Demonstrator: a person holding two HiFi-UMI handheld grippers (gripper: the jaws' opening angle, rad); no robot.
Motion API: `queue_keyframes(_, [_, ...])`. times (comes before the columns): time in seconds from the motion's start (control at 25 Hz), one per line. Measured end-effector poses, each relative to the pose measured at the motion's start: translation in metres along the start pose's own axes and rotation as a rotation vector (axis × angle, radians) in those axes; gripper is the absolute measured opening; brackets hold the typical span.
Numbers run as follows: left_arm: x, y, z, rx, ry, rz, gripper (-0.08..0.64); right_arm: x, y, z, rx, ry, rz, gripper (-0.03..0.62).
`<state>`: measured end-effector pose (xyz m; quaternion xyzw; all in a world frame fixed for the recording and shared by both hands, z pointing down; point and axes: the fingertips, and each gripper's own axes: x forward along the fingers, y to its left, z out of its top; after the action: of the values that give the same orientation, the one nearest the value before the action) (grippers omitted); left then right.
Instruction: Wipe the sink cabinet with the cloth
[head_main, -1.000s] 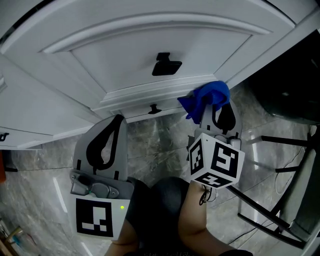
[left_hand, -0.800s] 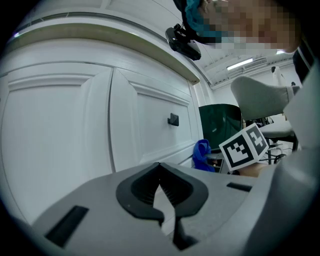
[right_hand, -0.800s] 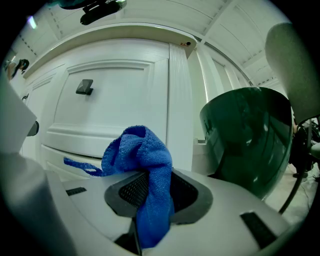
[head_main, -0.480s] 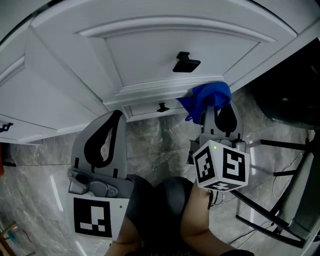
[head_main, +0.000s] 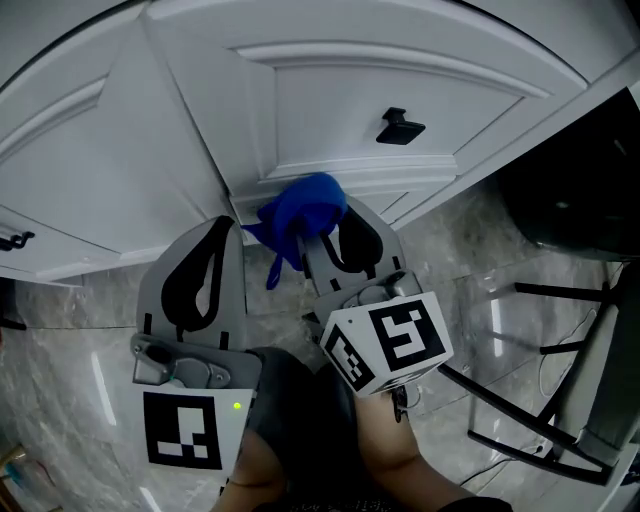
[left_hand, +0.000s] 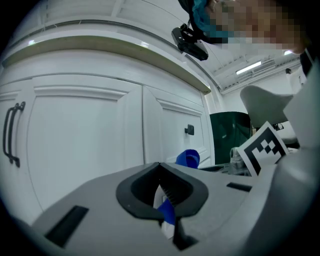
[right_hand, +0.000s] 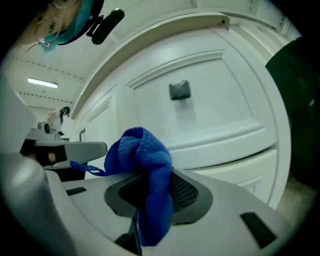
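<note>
The white sink cabinet (head_main: 330, 110) has a panelled door with a black knob (head_main: 400, 127). My right gripper (head_main: 335, 222) is shut on a bunched blue cloth (head_main: 300, 208), which is pressed against the moulding along the bottom of the door, left of the knob. In the right gripper view the cloth (right_hand: 145, 165) bulges out over the jaws, with the knob (right_hand: 180, 90) above it. My left gripper (head_main: 226, 226) hangs just left of the cloth, shut and holding nothing. The left gripper view shows the cloth (left_hand: 188, 158) beyond its closed jaws.
Grey marble floor tiles (head_main: 90, 340) run under the cabinet. A dark green bin (head_main: 580, 190) stands at the right, with a black metal frame (head_main: 560, 400) below it. A long black handle (left_hand: 12, 132) is on a door further left.
The right gripper has carried the cloth leftward along the door's bottom moulding, from under the knob's right side to its left. The left gripper has stayed about where it was.
</note>
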<state>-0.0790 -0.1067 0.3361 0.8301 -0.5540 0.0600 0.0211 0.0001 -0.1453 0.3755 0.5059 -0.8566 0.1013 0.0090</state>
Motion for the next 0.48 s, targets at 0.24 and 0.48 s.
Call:
queue_keyframes(0.24, [-0.009, 0.018, -0.005, 0.002, 0.022, 0.062, 0.003, 0.02, 0.041, -0.032, -0.058, 0.06, 0.052, 0.117])
queue_keyframes(0.48, [-0.013, 0.035, -0.007, -0.045, 0.01, 0.086, 0.003, 0.034, 0.058, -0.066, -0.079, 0.15, 0.058, 0.117])
